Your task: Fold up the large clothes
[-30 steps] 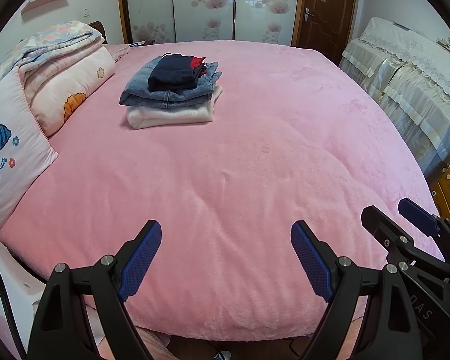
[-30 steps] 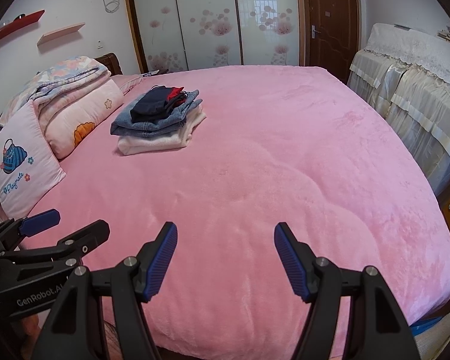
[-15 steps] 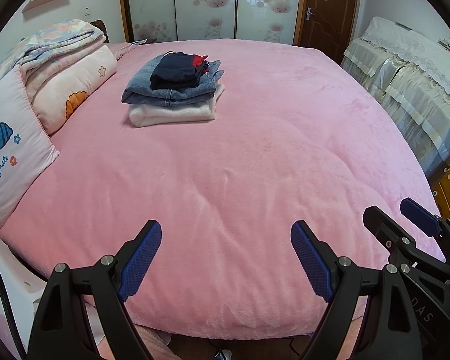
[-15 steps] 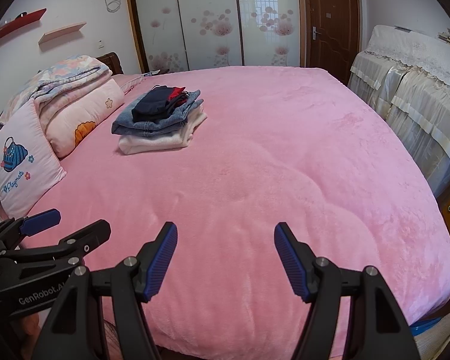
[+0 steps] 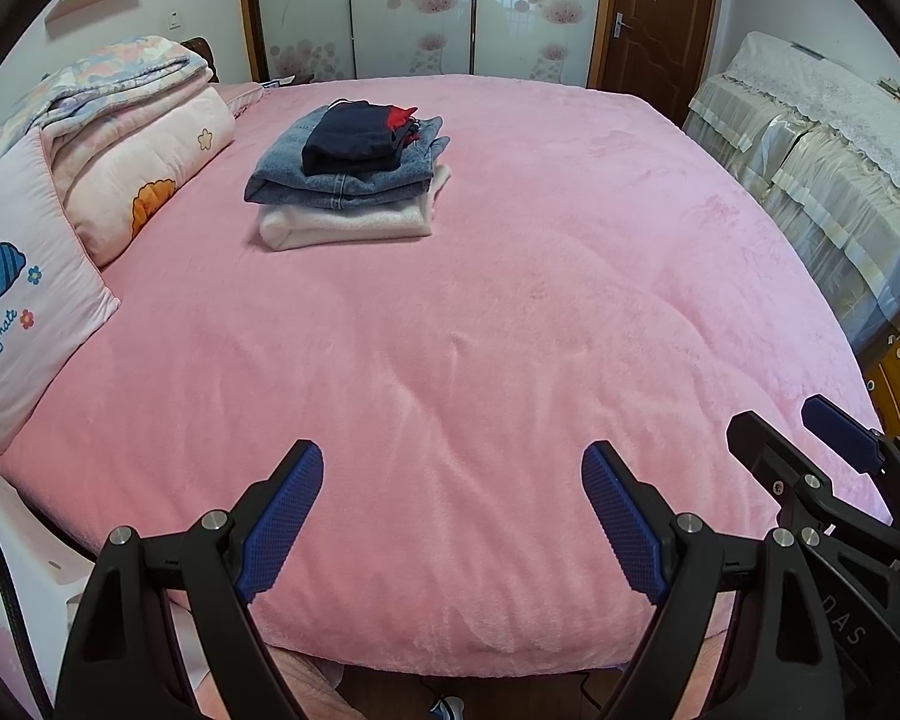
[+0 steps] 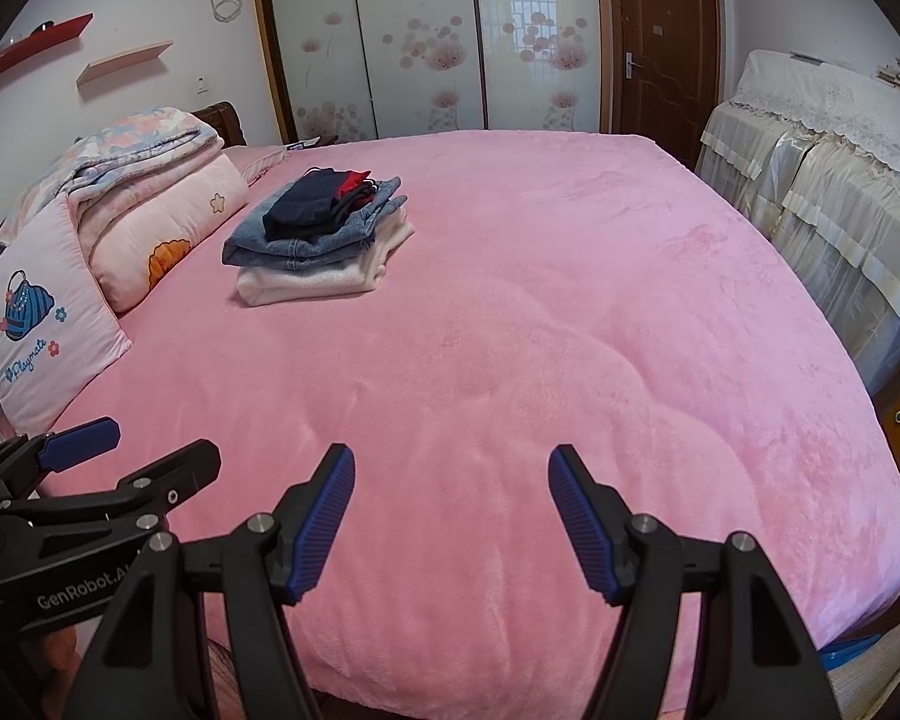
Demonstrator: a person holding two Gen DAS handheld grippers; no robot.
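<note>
- Ahead of both claws and toward their left, a stack of folded clothes [image 5: 348, 180] is seen lying on the pink bed [image 5: 510, 330], well apart from either claw.
- Three folded garments are counted in that stack: a cream one [image 5: 342, 225] at the bottom, a pair of blue jeans [image 5: 336, 177] over it, and a dark navy piece with a red part [image 5: 360, 135] on top.
- No unfolded garment is seen anywhere on the bed in front of the claws, in either wrist view.
- The left claw [image 5: 453, 516] is held with its jaws wide apart and nothing between them; only pink cover is seen past the pads.
- The right claw [image 6: 450, 519] is likewise held apart and empty, just beside the left claw, over the near edge of the bed.
- The step in hand is judged to be a pause between garments: the folding of the stacked pieces appears done, and nothing is gripped.
- For the next move, another large garment would have to be brought onto the bare stretch of bed right in front of the claws and spread flat before any fold is made; if none is left, the task is judged finished.
- Beyond the stack, further to the claws' left, one printed pillow [image 5: 24, 306] and one folded quilt [image 5: 126, 138] are counted; two claws are counted in all.
</note>
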